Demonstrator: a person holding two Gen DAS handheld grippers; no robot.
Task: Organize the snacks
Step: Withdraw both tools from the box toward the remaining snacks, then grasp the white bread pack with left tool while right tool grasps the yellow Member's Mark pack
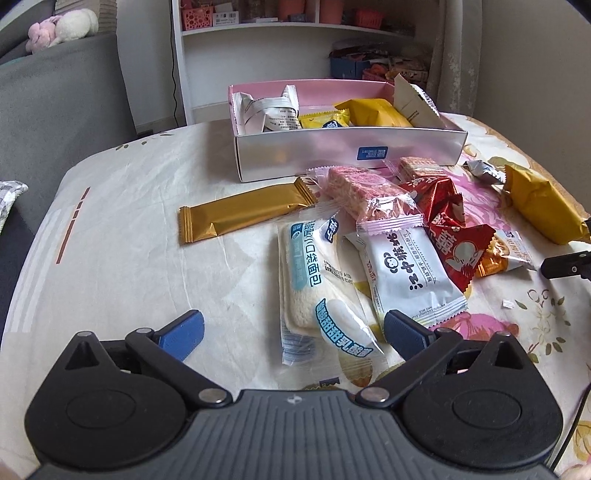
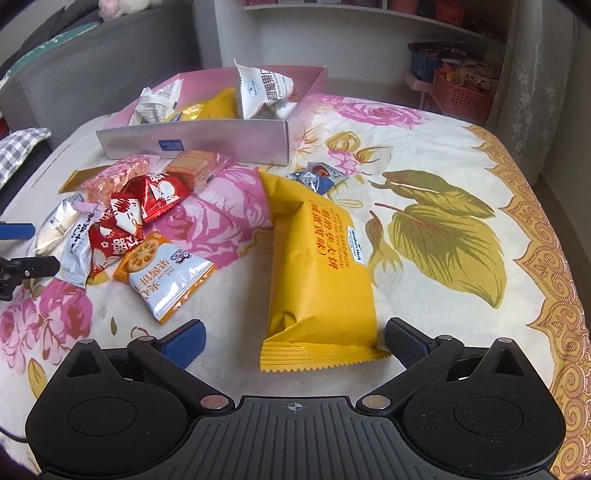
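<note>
A grey sofa and white shelving stand behind a table draped in a floral cloth, where a pink box already holds several snacks. The left gripper, jaws spread, straddles the near end of a white bread packet. The right gripper, likewise wide open, straddles the near end of a yellow packet, its right fingertip just beside the crimped edge.

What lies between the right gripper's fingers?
The near end of the big yellow packet lies between the open fingers of the right gripper, nearer its right finger, in the right wrist view.
</note>
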